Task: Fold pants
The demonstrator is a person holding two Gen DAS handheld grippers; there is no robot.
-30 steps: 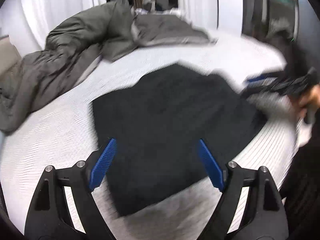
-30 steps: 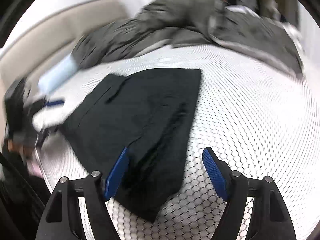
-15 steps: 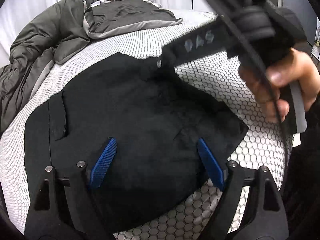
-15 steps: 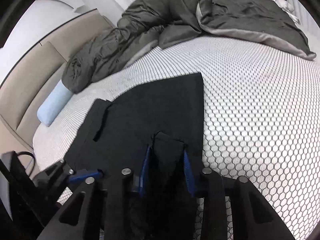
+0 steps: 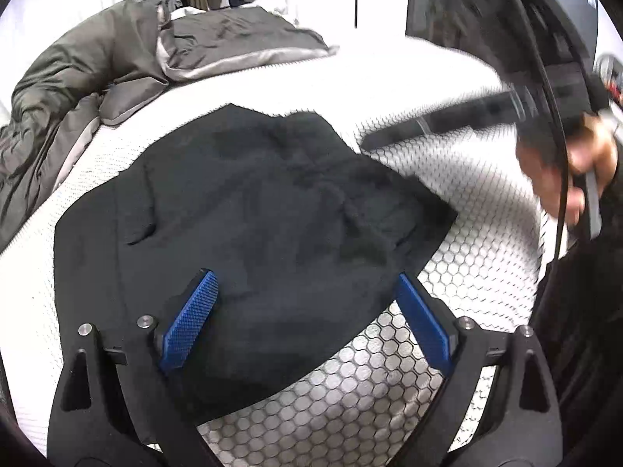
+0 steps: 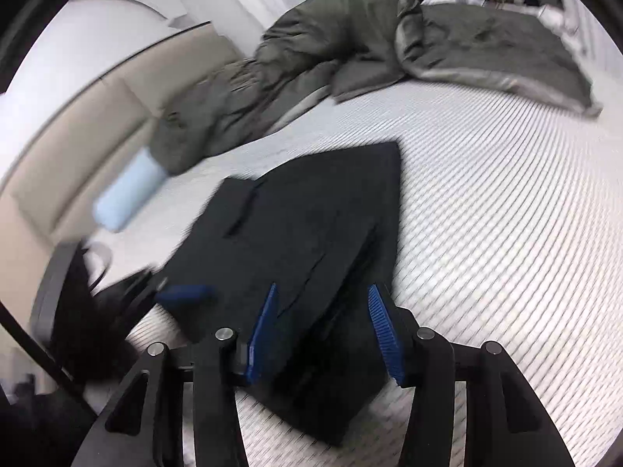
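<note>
Bed (image 5: 447, 385) with white honeycomb-pattern cover. Black pants (image 5: 253, 225) lie flat on it, between and ahead of both sets of jaws. Grey duvet (image 6: 350, 50) bunched far ahead. Light blue pillow (image 6: 128, 190) ahead-left of right jaws.

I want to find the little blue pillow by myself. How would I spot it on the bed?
Start at the big white bed and look along its side by the beige padded headboard. The crumpled grey-green duvet is heaped there, and at its lower end lies the small pillow. It is the only pale blue, roll-shaped thing; the pants nearby are flat and black.
</note>
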